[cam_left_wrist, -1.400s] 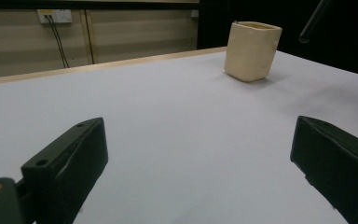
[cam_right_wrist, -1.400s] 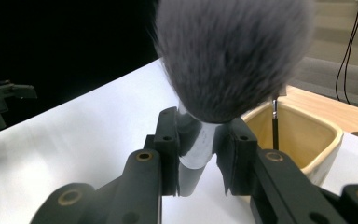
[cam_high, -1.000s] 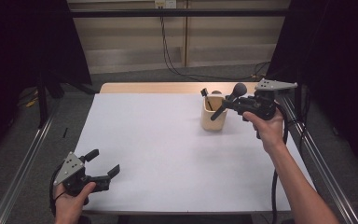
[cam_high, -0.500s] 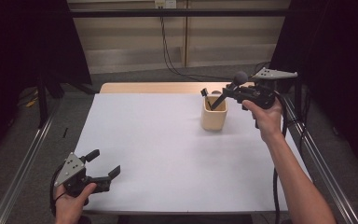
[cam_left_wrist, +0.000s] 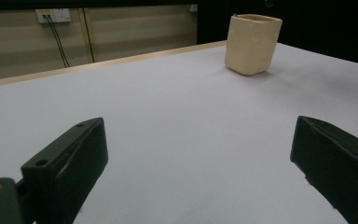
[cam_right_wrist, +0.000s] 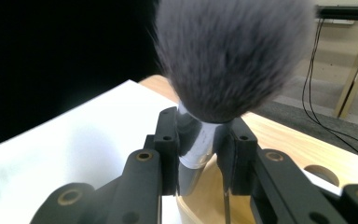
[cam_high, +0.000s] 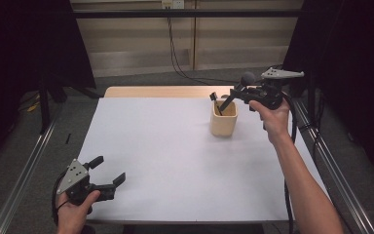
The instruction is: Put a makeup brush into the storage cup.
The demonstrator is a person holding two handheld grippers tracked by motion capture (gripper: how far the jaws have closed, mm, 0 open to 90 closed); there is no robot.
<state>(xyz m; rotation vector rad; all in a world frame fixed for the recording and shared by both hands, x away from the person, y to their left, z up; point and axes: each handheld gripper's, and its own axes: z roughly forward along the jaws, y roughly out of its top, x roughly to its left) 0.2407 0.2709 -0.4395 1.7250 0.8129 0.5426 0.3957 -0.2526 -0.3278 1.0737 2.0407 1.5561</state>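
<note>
A makeup brush (cam_high: 247, 79) with a fluffy grey head (cam_right_wrist: 233, 56) and a silver ferrule is clamped in my right gripper (cam_high: 238, 92) (cam_right_wrist: 198, 144), which is shut on it. The brush slants, and its dark handle reaches down into the mouth of a cream cup (cam_high: 223, 121) (cam_right_wrist: 200, 205) at the far right of the white table. A second thin dark utensil (cam_high: 214, 97) pokes out of the cup. My left gripper (cam_high: 108, 169) (cam_left_wrist: 200, 168) rests at the near left corner, open and holding nothing, and faces the cup (cam_left_wrist: 252, 44).
The white tabletop (cam_high: 165, 146) has a bare wooden strip (cam_high: 160, 91) along its far edge. Metal rails (cam_high: 331, 161) run down both sides of the table. Cables (cam_high: 175, 53) hang on the back wall, with dark curtains at both sides.
My right gripper has carried the brush a little toward the far edge and slightly upward, over the cup. The left gripper has stayed put.
</note>
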